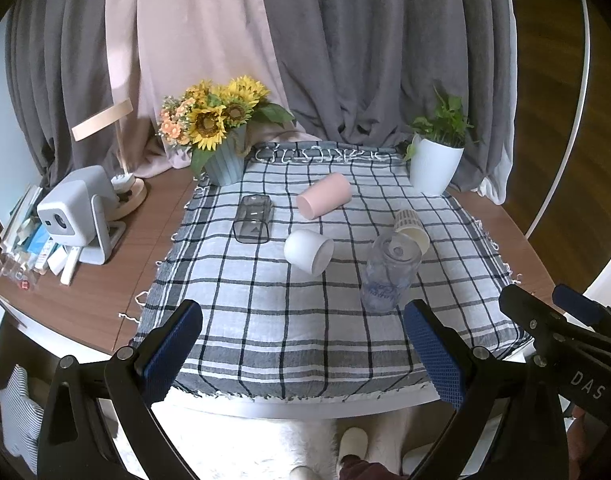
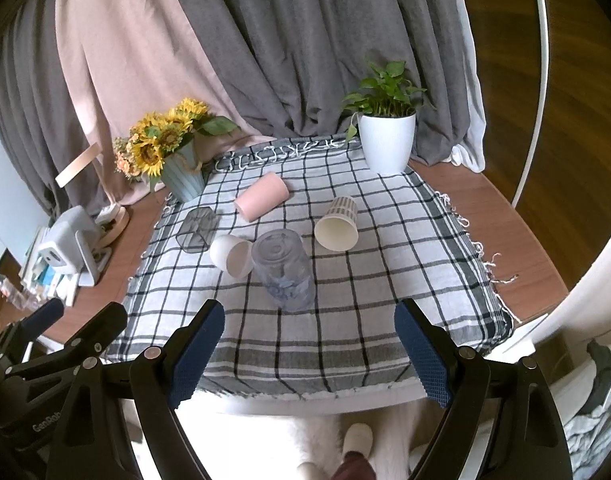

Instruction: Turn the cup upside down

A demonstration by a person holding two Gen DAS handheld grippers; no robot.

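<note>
Five cups sit on the checked cloth: a clear cup standing mouth down, and four on their sides, namely a white cup, a pink cup, a smoky cup and a paper cup. Two pots stand at the cloth's far corners, sunflowers far ahead of the left jaw and a green plant ahead of the right. The left gripper hangs over the cloth's near edge with its jaws spread wide and nothing between them; the clear cup stands just ahead of its right jaw, the white cup ahead near the centre line, the smoky cup ahead toward its left jaw. The right gripper is likewise wide open and empty, above the near edge; the clear cup stands straight ahead between its jaws, a little toward the left one, with the white cup touching or just beside it on the left, and the paper cup farther ahead toward the right jaw. Bare cloth runs between both grippers and the nearest cups, and to the right of the paper cup out to the fringed edge. Left of the cloth, beyond the left gripper's left jaw, one small projector stands on the wooden table among clutter.
</note>
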